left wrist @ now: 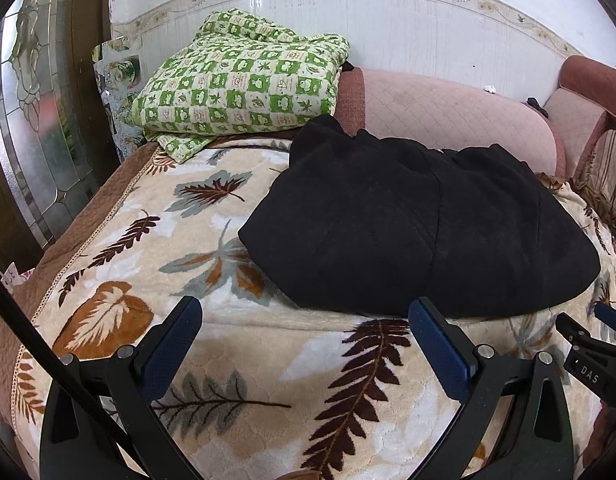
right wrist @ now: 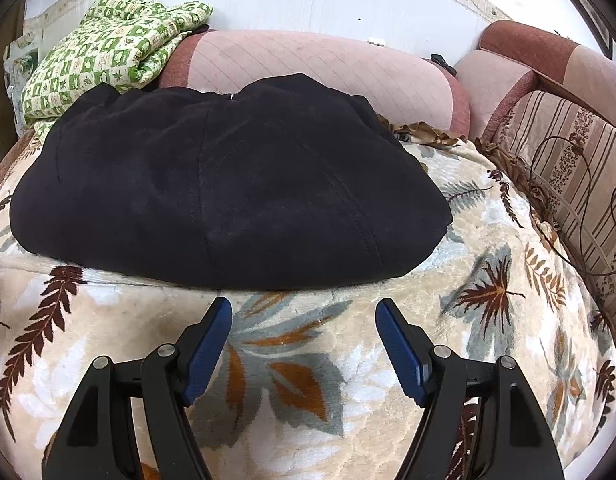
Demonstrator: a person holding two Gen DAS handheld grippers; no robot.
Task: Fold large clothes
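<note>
A: How do the tongs stand?
B: Left gripper [left wrist: 303, 308] and right gripper [right wrist: 303, 308] both gape wide, holding nothing; bare leaf-print blanket [right wrist: 291, 360] lies between the pads.
A: And the garment?
B: The folded black garment [right wrist: 227, 184] sits at twelve o'clock, just beyond the tips; a green checked quilt [left wrist: 243, 80] at eleven; pink sofa back [left wrist: 448, 112] behind.

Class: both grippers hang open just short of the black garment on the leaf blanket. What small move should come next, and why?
Probably ease the right gripper forward onto the black garment's near edge: its jaws stand open and empty, just short of that hem.
</note>
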